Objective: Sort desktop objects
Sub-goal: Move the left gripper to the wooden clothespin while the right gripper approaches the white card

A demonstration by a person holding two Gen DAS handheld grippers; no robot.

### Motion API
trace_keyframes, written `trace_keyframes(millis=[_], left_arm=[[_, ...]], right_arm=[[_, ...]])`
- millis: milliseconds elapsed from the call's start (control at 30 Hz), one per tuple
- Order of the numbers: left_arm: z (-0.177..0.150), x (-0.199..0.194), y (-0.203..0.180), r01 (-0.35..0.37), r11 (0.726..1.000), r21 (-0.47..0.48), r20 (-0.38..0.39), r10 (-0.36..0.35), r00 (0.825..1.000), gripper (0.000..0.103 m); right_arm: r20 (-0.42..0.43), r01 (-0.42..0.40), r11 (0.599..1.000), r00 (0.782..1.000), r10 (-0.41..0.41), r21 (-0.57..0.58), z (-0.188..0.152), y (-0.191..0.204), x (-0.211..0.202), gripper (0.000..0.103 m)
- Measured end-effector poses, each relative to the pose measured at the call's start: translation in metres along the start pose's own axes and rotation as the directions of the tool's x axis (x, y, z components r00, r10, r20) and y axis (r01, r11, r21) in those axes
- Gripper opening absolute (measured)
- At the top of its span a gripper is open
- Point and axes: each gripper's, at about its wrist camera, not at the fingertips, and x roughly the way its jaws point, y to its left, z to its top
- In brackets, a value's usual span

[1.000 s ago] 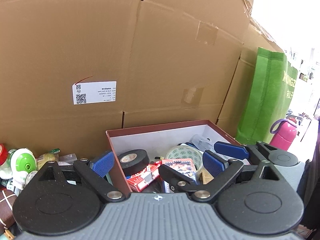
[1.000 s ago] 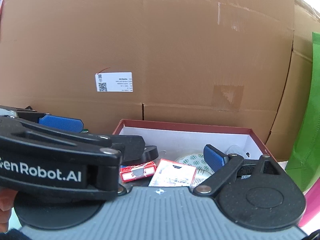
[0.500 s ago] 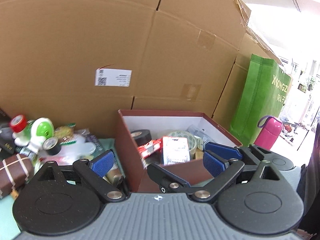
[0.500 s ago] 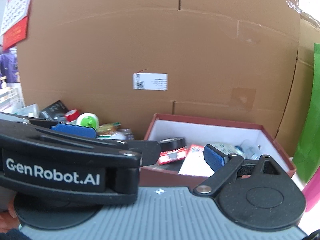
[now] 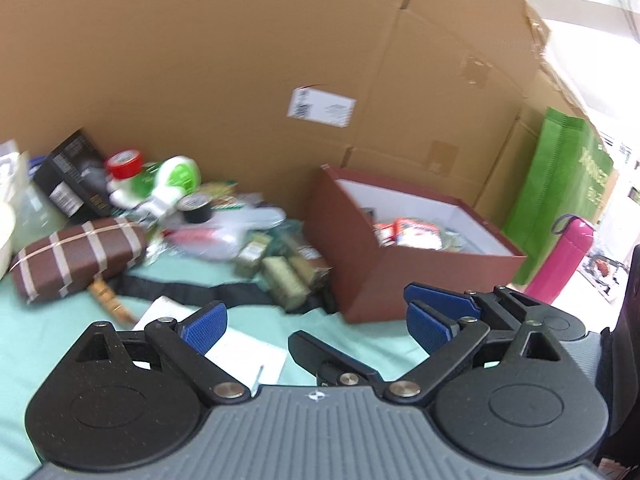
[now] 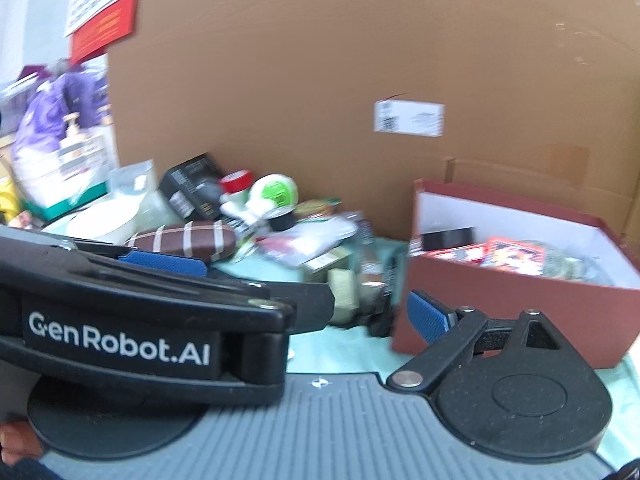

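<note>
A dark red box (image 5: 384, 256) with a white inside stands at the right on the green cloth and holds card packs and tape rolls; it also shows in the right wrist view (image 6: 516, 312). A heap of loose objects lies to its left: a brown plaid case (image 5: 76, 252), a green and white dispenser (image 5: 176, 176), a red-capped item (image 5: 124, 162), olive packets (image 5: 284, 276). My left gripper (image 5: 316, 324) is open and empty, in front of the box and above the cloth. My right gripper (image 6: 296, 292) is open and empty beside it; the left gripper's body hides its left finger.
A tall cardboard wall (image 5: 240, 80) with a white label closes the back. A green bag (image 5: 560, 184) and a pink bottle (image 5: 564, 256) stand right of the box. White paper (image 5: 240, 352) lies on the cloth under my left gripper. A black packet (image 6: 192, 188) leans at the heap's far side.
Both grippers have pulled back and away from above the red box and swung left; the heap of loose objects has come into view. Both stay open and empty.
</note>
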Motion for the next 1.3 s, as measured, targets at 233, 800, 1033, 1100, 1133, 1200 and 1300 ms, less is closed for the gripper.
trace_keyframes(millis=[233, 800, 1033, 1100, 1133, 1200, 1300], left_arm=[[-0.018, -0.001, 0.044, -0.153, 0.987, -0.053, -0.034, 0.151, 0.988, 0.099], [-0.003, 0.041, 0.121, -0.237, 0.922, -0.307, -0.117, 0.21, 0.971, 0.083], [0.006, 0.056, 0.122, -0.275, 0.921, -0.275, -0.112, 0.254, 0.961, 0.074], [0.008, 0.06, 0.123, -0.29, 0.92, -0.263, -0.111, 0.27, 0.956, 0.067], [0.008, 0.061, 0.124, -0.299, 0.919, -0.259, -0.109, 0.279, 0.954, 0.064], [0.009, 0.064, 0.126, -0.314, 0.918, -0.24, -0.106, 0.297, 0.949, 0.055], [0.009, 0.065, 0.126, -0.333, 0.923, -0.192, -0.103, 0.319, 0.942, 0.039]], right_arm=[[-0.049, -0.085, 0.995, 0.995, 0.082, -0.061, -0.016, 0.032, 0.015, 0.093], [-0.177, -0.255, 0.933, 0.961, 0.214, -0.254, -0.023, 0.042, 0.072, 0.093], [-0.216, -0.316, 0.874, 0.944, 0.25, -0.369, -0.02, 0.04, 0.102, 0.093], [-0.222, -0.339, 0.874, 0.936, 0.275, -0.349, -0.018, 0.038, 0.108, 0.093], [-0.23, -0.351, 0.875, 0.93, 0.286, -0.332, -0.017, 0.037, 0.11, 0.093], [-0.252, -0.372, 0.882, 0.918, 0.305, -0.288, -0.015, 0.037, 0.114, 0.093], [-0.276, -0.388, 0.898, 0.904, 0.327, -0.207, -0.015, 0.033, 0.118, 0.093]])
